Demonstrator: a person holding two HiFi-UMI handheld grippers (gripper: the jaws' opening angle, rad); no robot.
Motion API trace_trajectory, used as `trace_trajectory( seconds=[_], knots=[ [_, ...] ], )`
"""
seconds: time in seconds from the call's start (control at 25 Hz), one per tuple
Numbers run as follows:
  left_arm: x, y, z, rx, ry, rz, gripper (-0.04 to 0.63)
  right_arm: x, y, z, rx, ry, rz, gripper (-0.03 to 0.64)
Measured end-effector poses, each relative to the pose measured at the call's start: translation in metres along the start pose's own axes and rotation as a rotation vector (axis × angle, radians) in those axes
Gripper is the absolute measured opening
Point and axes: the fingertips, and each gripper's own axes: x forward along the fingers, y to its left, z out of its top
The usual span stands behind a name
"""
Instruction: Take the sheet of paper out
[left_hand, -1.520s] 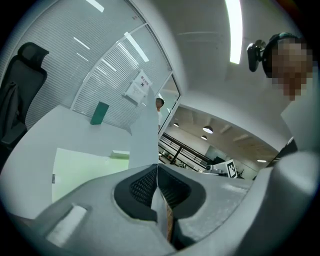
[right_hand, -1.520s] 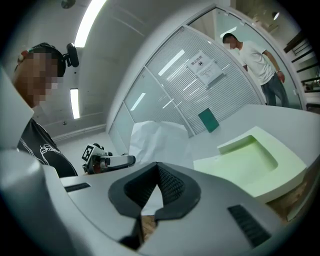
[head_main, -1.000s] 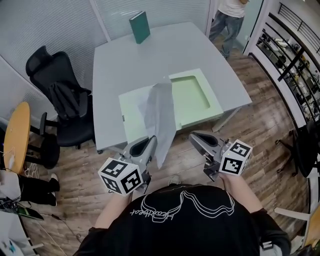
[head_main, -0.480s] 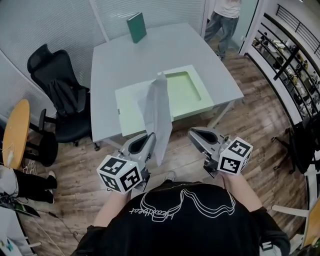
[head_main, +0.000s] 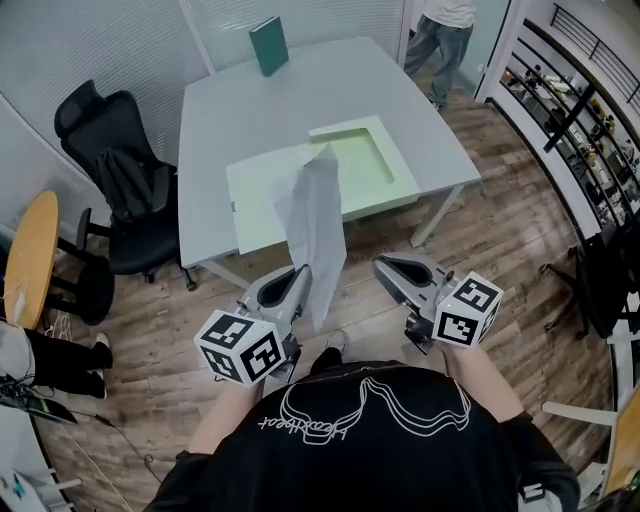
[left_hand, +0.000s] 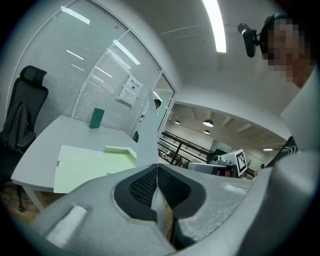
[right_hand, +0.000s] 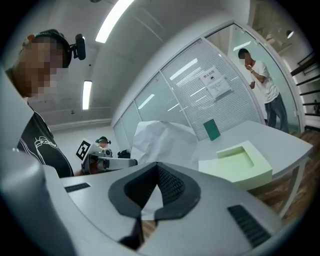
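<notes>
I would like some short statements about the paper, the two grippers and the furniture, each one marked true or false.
1. The left gripper has its fingers shut on the sheet of paper. True.
2. A dark green book stands upright on the far part of the table. True.
3. The sheet of paper lies flat on the table. False: it is held up in the air, clear of the table.
4. The right gripper also grips the paper. False: it is apart from the paper and holds nothing.
5. In the head view, the black office chair stands right of the table. False: it stands left of it.
</notes>
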Motion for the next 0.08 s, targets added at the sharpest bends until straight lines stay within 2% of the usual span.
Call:
trace_trajectory(
  seconds=[0.08],
  knots=[
    [-0.0038,-0.0076,-0.0041,-0.004,-0.002,0.001,0.012,-0.0076,0.0044,-0.0015,0.015,-0.005,0.008,0.008]
  ],
)
